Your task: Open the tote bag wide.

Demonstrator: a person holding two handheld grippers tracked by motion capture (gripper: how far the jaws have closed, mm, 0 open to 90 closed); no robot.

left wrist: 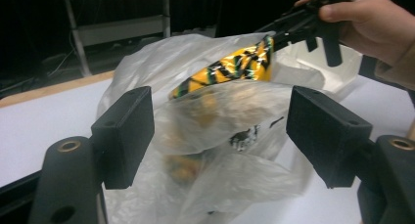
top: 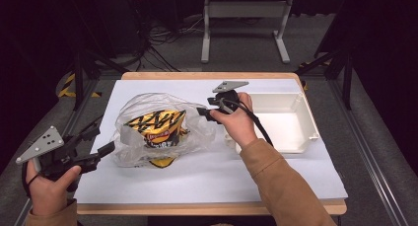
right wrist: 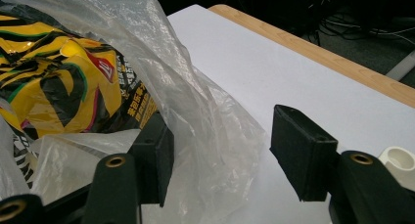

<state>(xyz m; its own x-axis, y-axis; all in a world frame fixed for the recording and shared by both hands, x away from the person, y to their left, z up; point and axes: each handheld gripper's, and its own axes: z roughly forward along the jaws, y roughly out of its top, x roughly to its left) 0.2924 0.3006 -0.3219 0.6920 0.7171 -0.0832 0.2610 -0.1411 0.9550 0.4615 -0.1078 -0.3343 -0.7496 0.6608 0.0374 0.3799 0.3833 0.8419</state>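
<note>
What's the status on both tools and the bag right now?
Left tool open, jaws flanking the clear plastic bag. Right tool open at the bag's far side, film between its jaws. Yellow snack packet inside bag. White bin beside, apart.

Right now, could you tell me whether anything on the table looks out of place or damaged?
Nothing looks spilled or broken. The clear plastic bag lies crumpled on the white sheet with the yellow snack packet inside it. The white tray sits flat but overhangs the sheet's right edge. Both the left gripper and right gripper are open beside the bag.
</note>
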